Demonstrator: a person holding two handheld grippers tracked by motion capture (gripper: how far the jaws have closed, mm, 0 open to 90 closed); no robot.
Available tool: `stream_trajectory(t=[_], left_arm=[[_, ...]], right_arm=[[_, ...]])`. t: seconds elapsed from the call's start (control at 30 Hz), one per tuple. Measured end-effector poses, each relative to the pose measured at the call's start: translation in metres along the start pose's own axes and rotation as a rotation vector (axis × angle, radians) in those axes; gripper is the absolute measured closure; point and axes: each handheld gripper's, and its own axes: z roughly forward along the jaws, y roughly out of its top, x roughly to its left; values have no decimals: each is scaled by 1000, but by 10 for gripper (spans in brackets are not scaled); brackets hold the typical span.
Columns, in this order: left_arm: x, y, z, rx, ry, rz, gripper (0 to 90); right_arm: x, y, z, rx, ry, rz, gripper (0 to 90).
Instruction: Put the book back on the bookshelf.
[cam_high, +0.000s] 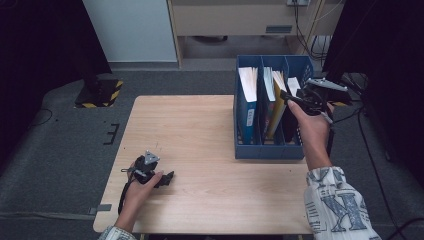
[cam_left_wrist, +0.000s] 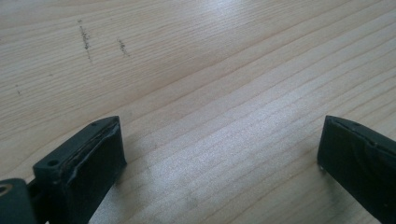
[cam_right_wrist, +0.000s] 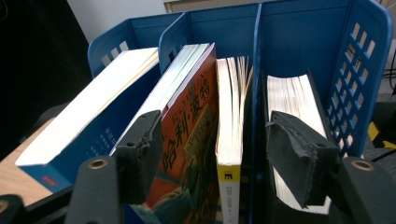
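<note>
A blue three-slot file rack (cam_high: 270, 150) stands on the right of the wooden table (cam_high: 200, 130). Its left slot holds a thick blue book (cam_right_wrist: 88, 126). In the middle slot are an orange-covered book (cam_right_wrist: 191, 121) and a thin yellow-spined book (cam_right_wrist: 229, 116), and in the right slot a white-paged book (cam_right_wrist: 289, 98). My right gripper (cam_right_wrist: 219, 149) hovers over the rack's front, open; its jaws straddle the orange and yellow-spined books without pressing on them. Low on the table's near left, my left gripper (cam_high: 167, 177) is open with bare wood (cam_left_wrist: 210, 70) between its jaws (cam_left_wrist: 222, 154).
The rack's right wall (cam_right_wrist: 359, 70) is perforated and stands close beside my right gripper's jaw. A black-and-yellow striped base (cam_high: 100, 92) sits on the grey floor beyond the table's far left corner. Cables (cam_high: 370, 145) hang off the table's right side.
</note>
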Motion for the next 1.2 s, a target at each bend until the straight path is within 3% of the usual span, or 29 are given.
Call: stream_trajectory(t=[0.43, 1.2], left_arm=[[0, 0, 0, 0, 0, 0, 1], [-1, 0, 0, -1, -1, 0, 1]], right_arm=[[4, -9, -12, -5, 20, -26, 231], [3, -36, -23, 7, 35, -37, 123]])
